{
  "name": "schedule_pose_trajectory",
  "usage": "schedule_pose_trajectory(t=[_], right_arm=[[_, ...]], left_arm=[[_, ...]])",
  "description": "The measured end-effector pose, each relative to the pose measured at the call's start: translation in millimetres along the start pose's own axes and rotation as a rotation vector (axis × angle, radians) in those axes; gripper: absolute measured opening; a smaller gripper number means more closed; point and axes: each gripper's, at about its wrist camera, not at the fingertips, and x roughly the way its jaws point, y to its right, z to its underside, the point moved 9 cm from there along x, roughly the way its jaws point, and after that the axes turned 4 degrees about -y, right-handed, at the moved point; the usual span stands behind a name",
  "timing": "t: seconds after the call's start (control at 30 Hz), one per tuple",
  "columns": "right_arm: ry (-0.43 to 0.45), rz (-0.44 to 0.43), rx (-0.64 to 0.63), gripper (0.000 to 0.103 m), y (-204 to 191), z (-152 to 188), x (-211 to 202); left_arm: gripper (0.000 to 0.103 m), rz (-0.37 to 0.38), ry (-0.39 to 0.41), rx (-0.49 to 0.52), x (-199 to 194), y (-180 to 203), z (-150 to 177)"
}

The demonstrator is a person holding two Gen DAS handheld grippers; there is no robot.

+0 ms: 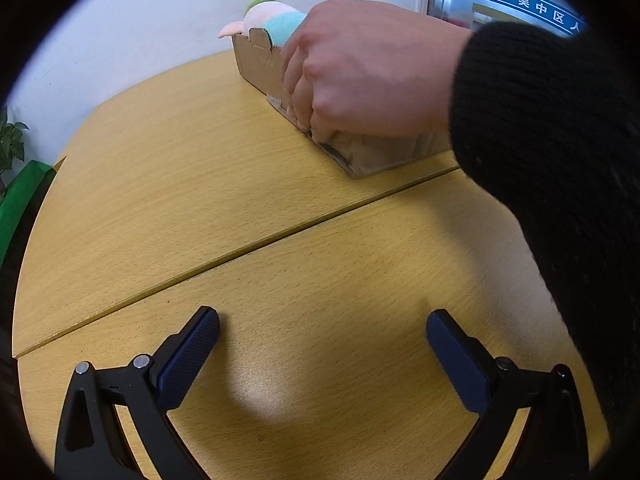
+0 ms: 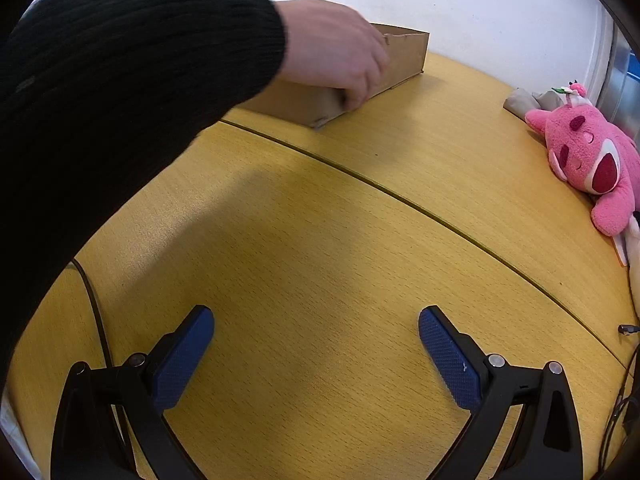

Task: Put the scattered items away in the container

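Note:
A shallow cardboard box (image 1: 372,154) stands at the far side of the wooden table (image 1: 224,184); it also shows in the right wrist view (image 2: 404,62). A bare hand (image 1: 360,68) in a black sleeve grips the box's near rim. A pastel plush toy (image 1: 276,20) lies in the box's far end. A pink plush toy (image 2: 592,160) lies on the table at the far right. My left gripper (image 1: 322,332) is open and empty over the table's near part. My right gripper (image 2: 316,328) is open and empty too.
A green plant (image 1: 12,144) and a green object (image 1: 20,196) stand past the table's left edge. A grey cloth item (image 2: 532,102) lies behind the pink plush. A dark cable (image 2: 94,304) runs along the table at the left; more cables (image 2: 624,392) hang at the right edge.

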Motion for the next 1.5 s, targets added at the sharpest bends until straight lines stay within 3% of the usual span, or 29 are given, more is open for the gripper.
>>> schedule_pose_trajectory(t=[1.5], right_arm=[[-0.003, 0.003, 0.008, 0.103, 2.7, -1.1, 1.2]], left_arm=[[0.103, -0.002, 0.001, -0.004, -0.2, 4.5, 0.1]])
